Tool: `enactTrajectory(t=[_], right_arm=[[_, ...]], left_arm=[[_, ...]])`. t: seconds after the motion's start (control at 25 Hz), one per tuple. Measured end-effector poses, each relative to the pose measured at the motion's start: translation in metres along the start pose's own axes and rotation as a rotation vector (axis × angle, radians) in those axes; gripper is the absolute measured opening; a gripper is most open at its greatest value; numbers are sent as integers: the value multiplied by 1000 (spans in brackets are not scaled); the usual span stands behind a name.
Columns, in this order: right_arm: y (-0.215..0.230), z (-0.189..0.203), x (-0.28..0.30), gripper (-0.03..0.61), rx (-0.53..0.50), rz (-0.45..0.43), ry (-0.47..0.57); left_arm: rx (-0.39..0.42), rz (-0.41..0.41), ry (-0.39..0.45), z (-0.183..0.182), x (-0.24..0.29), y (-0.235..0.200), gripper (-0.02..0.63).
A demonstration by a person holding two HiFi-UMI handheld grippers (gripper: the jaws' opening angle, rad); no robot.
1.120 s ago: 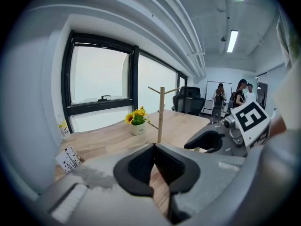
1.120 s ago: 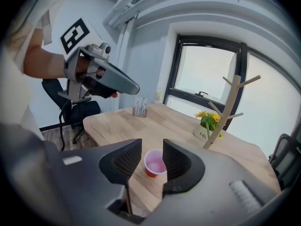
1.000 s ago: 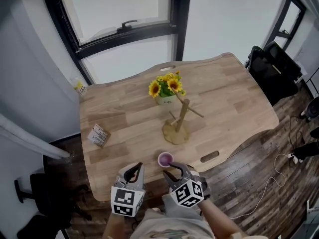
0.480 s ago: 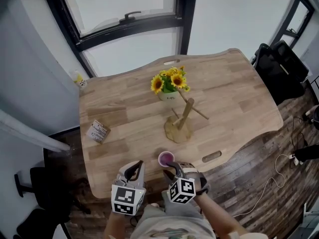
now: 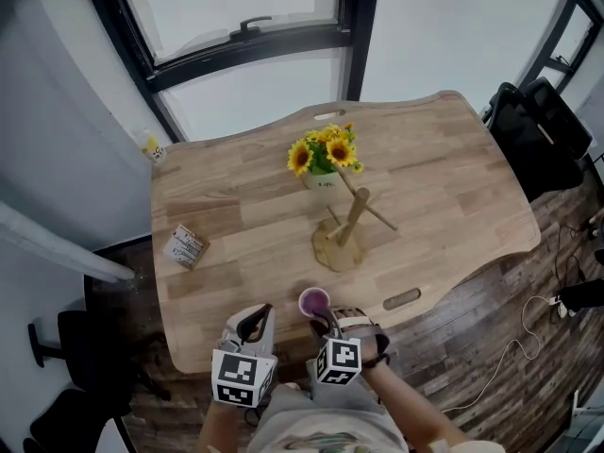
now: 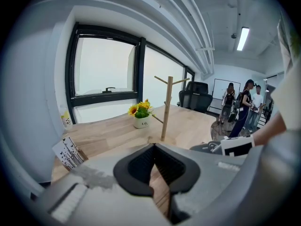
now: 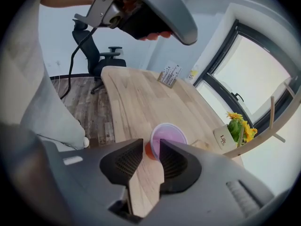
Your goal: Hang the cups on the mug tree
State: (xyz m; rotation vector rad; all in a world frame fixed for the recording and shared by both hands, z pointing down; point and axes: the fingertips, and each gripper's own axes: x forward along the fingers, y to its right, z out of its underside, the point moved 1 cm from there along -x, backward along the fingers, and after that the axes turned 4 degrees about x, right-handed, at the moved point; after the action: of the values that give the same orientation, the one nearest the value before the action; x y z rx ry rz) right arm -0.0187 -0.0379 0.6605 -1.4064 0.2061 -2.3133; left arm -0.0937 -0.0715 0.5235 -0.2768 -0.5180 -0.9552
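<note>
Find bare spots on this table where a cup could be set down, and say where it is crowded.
Bare: the table right of the tree; also the stretch between packet and tree. Crowded: flowers right behind the tree, cup at the near edge.

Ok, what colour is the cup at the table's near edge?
The cup is light purple, orange at its side; clearest in the right gripper view.

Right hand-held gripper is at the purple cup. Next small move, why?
Probably ease the right hand-held gripper slightly forward while its jaws are closing: the orange handle of the purple cup sits only at the jaw tips, pads not yet pressing it. A deeper hold should suit lifting toward the mug tree.
</note>
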Motion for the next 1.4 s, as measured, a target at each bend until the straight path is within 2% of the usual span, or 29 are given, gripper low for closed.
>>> enactTrajectory(t=[0.4,1.4], right_arm=[[4,0,2,25,-23,6,23],[36,-42,-44,23,55,14,215]], left_arm=[[-15,-14,-5,1,5,-1,0],[-19,-77,12,-6,0,-13,0]])
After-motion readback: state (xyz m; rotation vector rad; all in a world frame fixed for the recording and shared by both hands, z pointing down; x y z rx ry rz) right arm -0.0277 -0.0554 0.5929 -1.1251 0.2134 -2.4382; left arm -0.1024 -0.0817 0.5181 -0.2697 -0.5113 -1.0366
